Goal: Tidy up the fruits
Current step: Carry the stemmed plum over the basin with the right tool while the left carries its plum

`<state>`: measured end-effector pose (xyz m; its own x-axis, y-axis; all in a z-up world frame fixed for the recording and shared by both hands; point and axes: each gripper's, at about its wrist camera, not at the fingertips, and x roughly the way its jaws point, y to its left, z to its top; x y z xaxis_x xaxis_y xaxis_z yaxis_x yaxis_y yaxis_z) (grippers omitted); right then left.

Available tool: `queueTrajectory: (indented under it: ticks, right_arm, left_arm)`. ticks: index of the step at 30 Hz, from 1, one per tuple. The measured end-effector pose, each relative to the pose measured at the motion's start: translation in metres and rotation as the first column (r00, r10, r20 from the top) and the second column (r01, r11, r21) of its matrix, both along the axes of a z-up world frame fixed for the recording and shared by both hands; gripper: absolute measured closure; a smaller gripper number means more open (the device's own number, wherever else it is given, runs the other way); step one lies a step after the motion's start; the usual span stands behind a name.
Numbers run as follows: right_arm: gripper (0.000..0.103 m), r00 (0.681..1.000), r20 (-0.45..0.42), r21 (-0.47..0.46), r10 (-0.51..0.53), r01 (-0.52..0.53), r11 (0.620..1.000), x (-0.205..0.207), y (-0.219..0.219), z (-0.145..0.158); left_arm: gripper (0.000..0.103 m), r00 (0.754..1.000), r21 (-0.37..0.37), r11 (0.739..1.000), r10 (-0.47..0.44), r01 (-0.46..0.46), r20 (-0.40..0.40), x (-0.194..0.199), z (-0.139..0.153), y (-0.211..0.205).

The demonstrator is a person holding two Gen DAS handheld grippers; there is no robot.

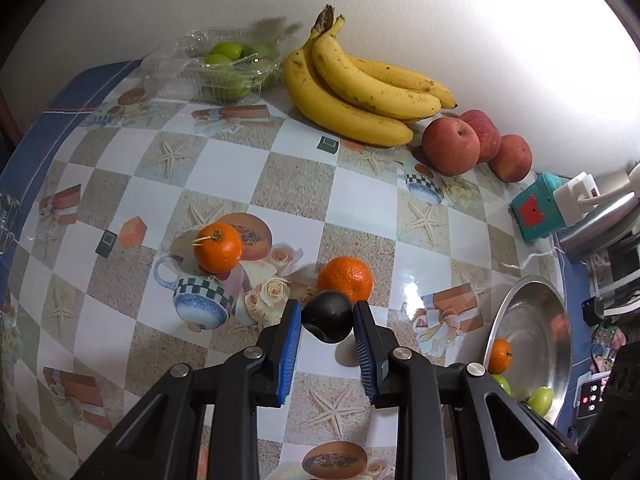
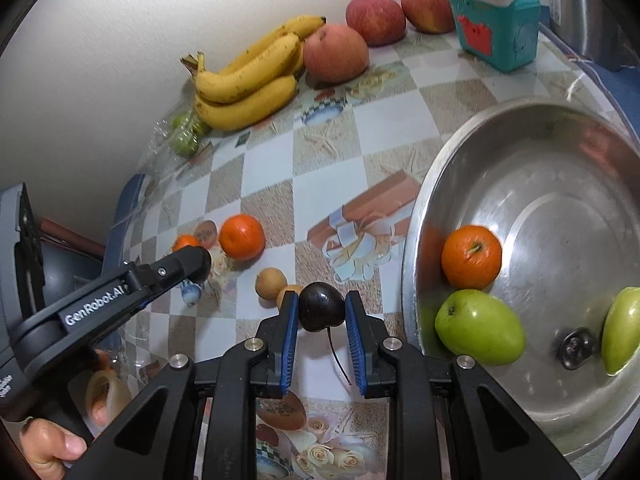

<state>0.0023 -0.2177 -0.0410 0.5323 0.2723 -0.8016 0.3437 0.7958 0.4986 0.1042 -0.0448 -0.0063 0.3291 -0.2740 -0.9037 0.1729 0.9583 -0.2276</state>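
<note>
While the left tool [image 1: 327, 305] is clamped on a dark round fruit [image 1: 328, 322], its blue pads [image 1: 294, 344] pressing on both sides, the right tool [image 2: 321, 295] pinches a dark cherry [image 2: 322, 310] in the same way, a thin stem hanging below it. The left tool's fruit sits just in front of an orange [image 1: 346, 282] lying on the checked desk [image 1: 296, 176]; a second orange [image 1: 218, 248] lies to its left, apart from it. The cherry is held over the desk just left of a steel bowl [image 2: 560, 160], near two small tan fruits [image 2: 271, 282]. Inside the bowl lie a third orange [image 2: 471, 257] touching a green fruit [image 2: 480, 327], with another green fruit [image 2: 624, 330] at the right edge. Along the wall stand a clear plastic box of green fruits [image 1: 224, 68], a bunch of bananas [image 1: 360, 92] and three red apples [image 1: 450, 146], close together. A teal toy box [image 2: 496, 36] stands beside the apples.
</note>
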Motion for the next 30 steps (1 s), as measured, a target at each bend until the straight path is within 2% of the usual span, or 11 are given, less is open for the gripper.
queueTrajectory:
  ticks: [10, 20, 30]
  right_arm:
    - [0.078, 0.998, 0.054, -0.013, -0.023, 0.024, 1.000, -0.008, -0.010, 0.021]
    - [0.078, 0.996, 0.058, -0.007, -0.069, 0.070, 0.998, -0.018, -0.027, 0.022]
    - [0.078, 0.975, 0.029, -0.023, -0.222, 0.223, 0.975, -0.046, -0.074, 0.015]
  left_arm:
    - [0.074, 1.000, -0.005, 1.000, -0.002, 0.003, 0.027, -0.003, 0.011, -0.002]
    - [0.074, 0.999, -0.006, 1.000, -0.030, 0.030, 0.045, -0.008, 0.018, -0.014]
    - [0.074, 0.983, -0.015, 0.985, -0.172, 0.173, 0.062, -0.034, 0.024, -0.064]
